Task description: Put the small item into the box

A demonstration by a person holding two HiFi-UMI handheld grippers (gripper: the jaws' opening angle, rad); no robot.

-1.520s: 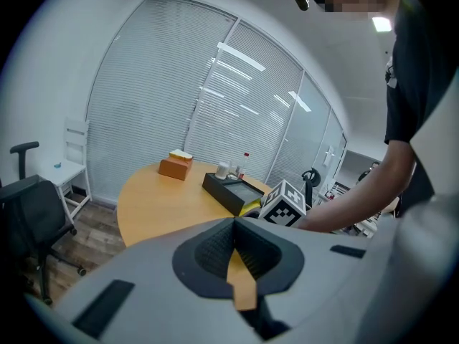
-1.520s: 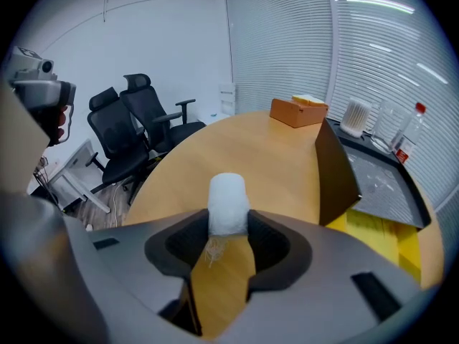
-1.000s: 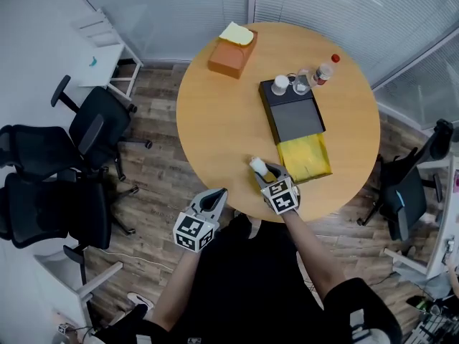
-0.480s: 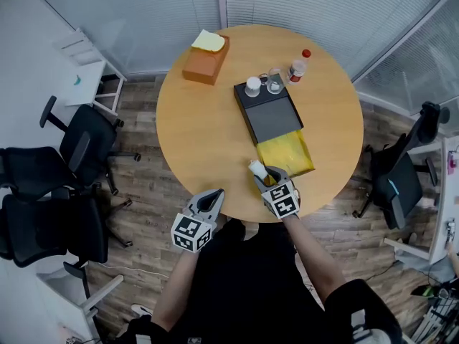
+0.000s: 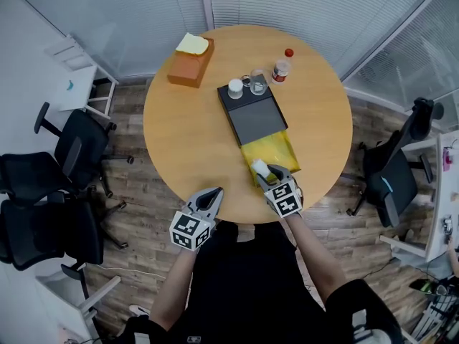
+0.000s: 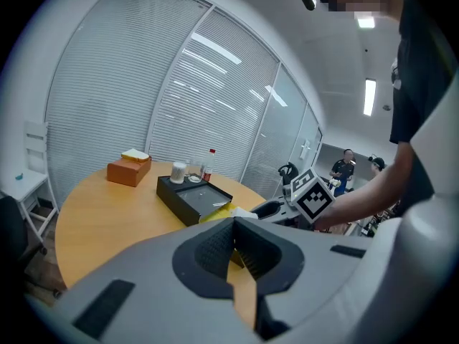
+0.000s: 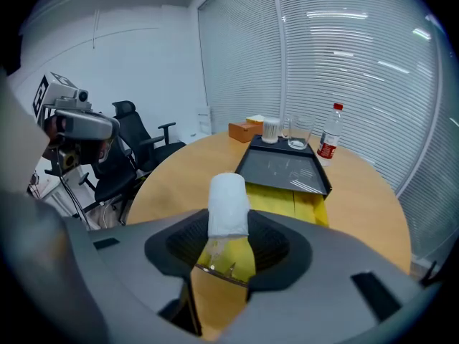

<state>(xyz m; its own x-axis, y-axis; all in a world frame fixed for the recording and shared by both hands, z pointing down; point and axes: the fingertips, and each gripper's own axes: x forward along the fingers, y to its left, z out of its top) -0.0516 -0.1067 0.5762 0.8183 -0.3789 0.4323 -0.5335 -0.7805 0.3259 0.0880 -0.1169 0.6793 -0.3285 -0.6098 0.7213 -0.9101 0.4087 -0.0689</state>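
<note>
A small bottle (image 7: 228, 208) with a white cap and yellow liquid stands upright between the jaws of my right gripper (image 7: 228, 248), which is shut on it. In the head view this bottle (image 5: 259, 168) and right gripper (image 5: 271, 176) hover at the near left corner of the box's yellow pulled-out part (image 5: 278, 151). The black box (image 5: 254, 117) lies beyond it, mid-table. My left gripper (image 5: 213, 198) stays at the table's near edge, left of the right one. Its pads (image 6: 215, 248) meet with nothing between them.
At the box's far end stand a white cup (image 5: 235, 88), a glass (image 5: 258, 84) and a red-capped bottle (image 5: 282, 67). An orange tissue box (image 5: 190, 61) sits far left on the round wooden table (image 5: 186, 142). Office chairs (image 5: 68, 156) stand around it, and people at the back.
The head view has swung, so the table sits further left in the picture. The right gripper with the bottle now stands closer to the yellow part. The left gripper has kept its place.
</note>
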